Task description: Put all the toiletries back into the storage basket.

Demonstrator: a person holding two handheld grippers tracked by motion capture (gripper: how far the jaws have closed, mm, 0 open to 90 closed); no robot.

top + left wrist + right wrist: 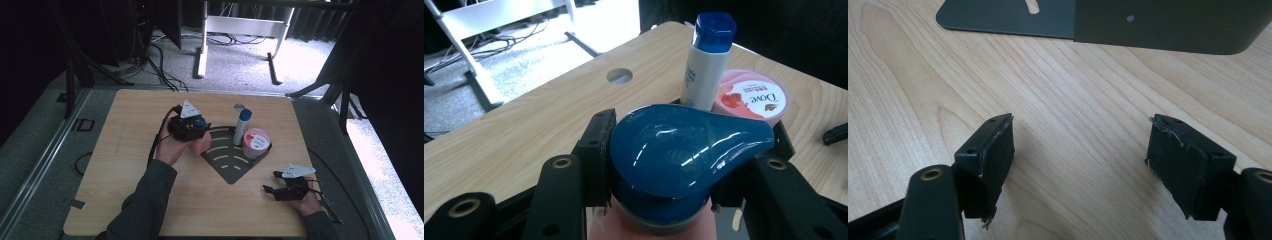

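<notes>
— Blue pump bottle [684, 155], where is it?
— Clamped by its neck between the fingers of the left gripper [192, 127], at the left edge of the dark rack [231, 167] near the middle of the table [125, 165].
— And the right gripper [285, 189]?
— Near the table's front right corner, fingers apart with nothing between them, beside the rack holding the white tube [243, 126] and pink jar [256, 142].

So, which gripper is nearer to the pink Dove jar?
Left. The left gripper, shut on a blue-capped bottle, is just left of the jar; the right gripper rests open on the table in front of it.
</notes>
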